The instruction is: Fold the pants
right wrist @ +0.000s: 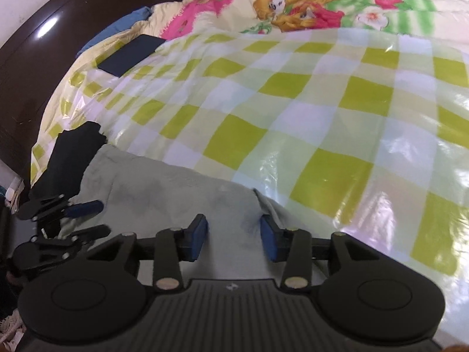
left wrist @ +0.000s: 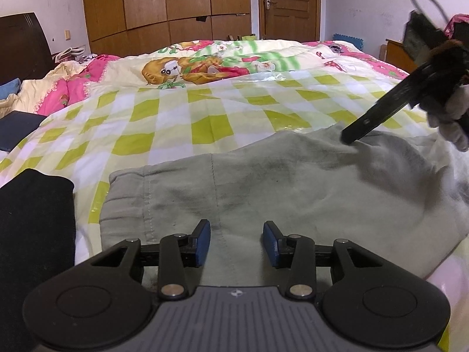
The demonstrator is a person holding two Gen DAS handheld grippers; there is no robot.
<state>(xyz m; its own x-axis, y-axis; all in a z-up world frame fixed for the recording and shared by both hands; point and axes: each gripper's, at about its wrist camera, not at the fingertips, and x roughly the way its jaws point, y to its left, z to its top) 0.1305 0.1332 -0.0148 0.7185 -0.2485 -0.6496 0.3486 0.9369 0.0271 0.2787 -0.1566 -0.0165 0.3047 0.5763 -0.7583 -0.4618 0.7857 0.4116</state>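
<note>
Left gripper (left wrist: 236,242) hovers over the pants (left wrist: 263,187) with its blue pads spread; nothing sits between them. Directly ahead of its pads lies the grey-green cloth, with the gathered waistband just to the left.

Right gripper (right wrist: 234,240) hangs over the far-right part of the same garment. Its pads stand apart with cloth below and between them, but neither pad presses on the fabric. In the left wrist view its fingertips come down at a raised ridge of cloth; contact there cannot be confirmed.

Handling: the pants appear light, soft and limp. Expect them to sag, wrinkle and drag along the surface rather than hold shape. The fabric looks matte, so slip in the pads is judged low. Take hold at doubled edges: the stitched waistband under the left gripper, and the outer edge or hem under the right. Pinch through all layers.

Outward: the pants lie on a glossy checked sheet (right wrist: 307,111), likely slick. A black garment (left wrist: 35,234) lies left of the left gripper, just beside the waistband. Beyond, a cartoon-print quilt (left wrist: 211,61).
</note>
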